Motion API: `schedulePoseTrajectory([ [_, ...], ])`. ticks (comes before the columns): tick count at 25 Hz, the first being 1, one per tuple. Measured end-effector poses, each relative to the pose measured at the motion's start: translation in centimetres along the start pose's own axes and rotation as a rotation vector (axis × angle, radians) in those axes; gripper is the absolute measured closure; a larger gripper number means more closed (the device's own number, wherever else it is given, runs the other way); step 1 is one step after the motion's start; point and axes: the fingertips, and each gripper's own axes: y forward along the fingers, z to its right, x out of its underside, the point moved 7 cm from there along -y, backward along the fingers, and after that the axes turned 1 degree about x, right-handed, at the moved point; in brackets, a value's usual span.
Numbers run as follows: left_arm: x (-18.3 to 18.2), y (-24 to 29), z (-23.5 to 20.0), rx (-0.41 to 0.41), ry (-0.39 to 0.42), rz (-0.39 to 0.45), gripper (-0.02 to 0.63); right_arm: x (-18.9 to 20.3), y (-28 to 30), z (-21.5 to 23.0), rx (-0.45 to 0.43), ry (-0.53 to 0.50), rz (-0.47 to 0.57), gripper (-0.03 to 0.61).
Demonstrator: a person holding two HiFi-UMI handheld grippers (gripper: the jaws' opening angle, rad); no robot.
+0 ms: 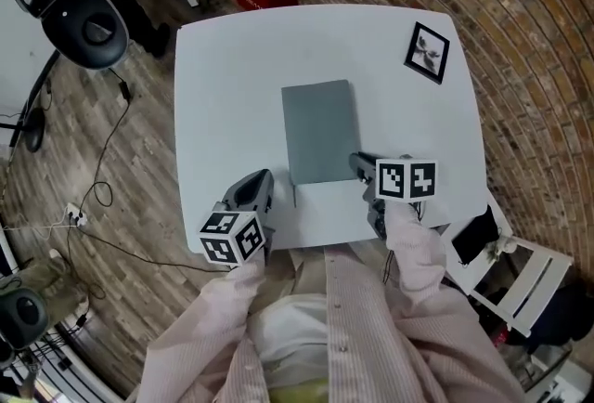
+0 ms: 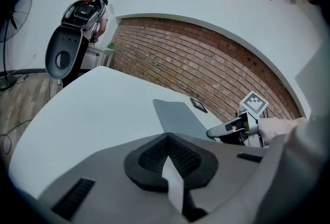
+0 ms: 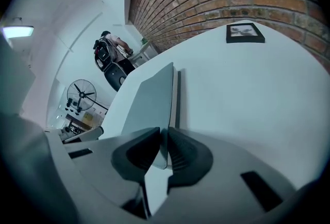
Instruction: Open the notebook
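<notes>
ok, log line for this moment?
right hand-held gripper: shut on notebook corner | left hand-held gripper: shut, empty | notebook: closed, on table

On the table, the notebook lay ahead of the left gripper, its corner between the right gripper jaws

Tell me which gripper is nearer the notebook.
Right. The right gripper grips the notebook at its near right corner; the left gripper sits off the near left corner, not touching.

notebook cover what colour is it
The flat rectangular notebook has a plain grey-green cover; head view shows it best.
</notes>
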Motion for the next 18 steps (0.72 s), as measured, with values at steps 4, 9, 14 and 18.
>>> schedulePoseTrajectory([
  [4, 0.0, -1.1, -0.5, 0.046, 0.031, -0.029, 0.621, 0.1, -0.6, -1.2, 0.006, 0.030, 0.047, 0.535],
  [9, 0.1, -2.3, -1.4, 0.070, 0.048, -0.034, 0.621, -0.1, -1.6, -2.6, -0.006, 0.028, 0.072, 0.540],
  [14, -0.5, -3.5, -2.7, 0.077, 0.047, -0.017, 0.621, -0.6, -2.6, -4.6, -0.007, 0.001, 0.096, 0.543],
  [18, -0.6, -4.3, -3.2, 0.096, 0.058, -0.012, 0.621, -0.9, -3.2, -6.3, 0.003, -0.028, 0.114, 0.545],
])
